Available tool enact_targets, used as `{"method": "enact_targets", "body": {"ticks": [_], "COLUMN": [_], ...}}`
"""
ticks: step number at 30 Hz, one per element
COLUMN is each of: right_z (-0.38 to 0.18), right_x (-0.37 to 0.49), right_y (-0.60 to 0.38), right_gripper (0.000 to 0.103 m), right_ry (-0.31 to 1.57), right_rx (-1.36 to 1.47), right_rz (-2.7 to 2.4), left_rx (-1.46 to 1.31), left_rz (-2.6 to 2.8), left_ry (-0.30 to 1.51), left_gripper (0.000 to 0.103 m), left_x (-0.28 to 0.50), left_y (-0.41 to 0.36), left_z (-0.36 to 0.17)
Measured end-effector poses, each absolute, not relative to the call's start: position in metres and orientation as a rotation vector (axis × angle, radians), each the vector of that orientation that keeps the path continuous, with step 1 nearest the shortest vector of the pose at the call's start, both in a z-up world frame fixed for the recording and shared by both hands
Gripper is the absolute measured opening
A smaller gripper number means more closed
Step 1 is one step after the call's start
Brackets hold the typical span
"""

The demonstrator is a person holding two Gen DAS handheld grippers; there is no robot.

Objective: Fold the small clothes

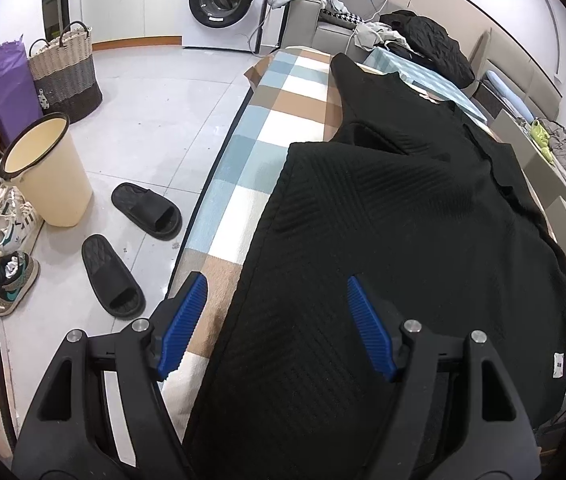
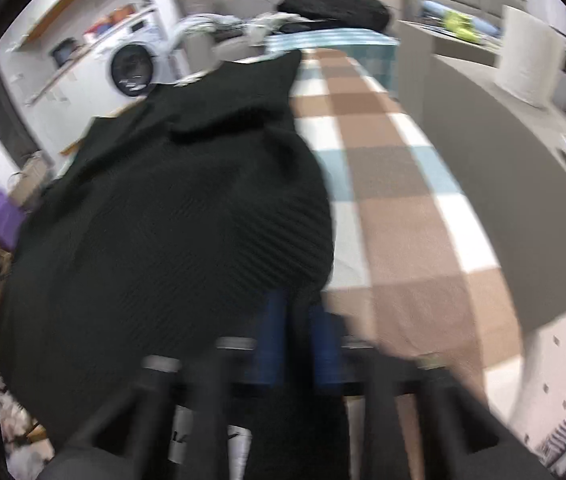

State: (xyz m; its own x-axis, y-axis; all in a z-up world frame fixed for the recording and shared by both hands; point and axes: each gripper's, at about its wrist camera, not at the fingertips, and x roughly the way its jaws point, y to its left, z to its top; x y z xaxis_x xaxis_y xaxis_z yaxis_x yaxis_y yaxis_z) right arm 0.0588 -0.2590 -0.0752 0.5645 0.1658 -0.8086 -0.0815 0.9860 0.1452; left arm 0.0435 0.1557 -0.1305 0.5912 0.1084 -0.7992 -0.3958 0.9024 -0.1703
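A: Where's the garment, and what worries you?

B: The black ribbed garment (image 1: 395, 216) lies spread along the checked blanket (image 1: 243, 168), its near hem hanging towards us. It's big and limp. If only one corner is lifted, I'd expect the rest to drag and bunch, and the fold would come out crooked. It could also slide off the blanket's edge towards the floor by the slippers (image 1: 131, 248).

A: And the grippers?

B: The left gripper (image 1: 277, 328) stands spread wide over the garment's left edge; one blue pad is above the blanket, the other above the cloth, and nothing is pinched. The right gripper (image 2: 301, 340) is pressed together on the garment's near right edge, though the picture is blurred.
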Motion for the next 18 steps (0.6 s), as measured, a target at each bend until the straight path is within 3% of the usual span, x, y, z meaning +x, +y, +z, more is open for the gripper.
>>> {"method": "enact_targets", "body": {"ticks": [7, 11, 13, 18], "right_z": [-0.065, -0.066, -0.066, -0.069], "right_x": [0.072, 0.066, 0.058, 0.042], "right_y": [-0.282, -0.280, -0.282, -0.280], "right_gripper": [0.005, 0.023, 0.043, 0.044], "right_ry": [0.921, 0.945, 0.939, 0.936], "right_rx": [0.187, 0.189, 0.199, 0.181], "right_rz": [0.102, 0.134, 0.145, 0.161], "left_rx": [-0.342, -0.326, -0.315, -0.284], "left_rz": [0.294, 0.274, 0.263, 0.242], "left_ry": [0.911, 0.924, 0.936, 0.951], "left_gripper": [0.070, 0.070, 0.070, 0.070], "left_x": [0.040, 0.042, 0.044, 0.048], "left_y": [0.154, 0.148, 0.145, 0.138], "left_z": [-0.133, -0.136, -0.139, -0.145]}}
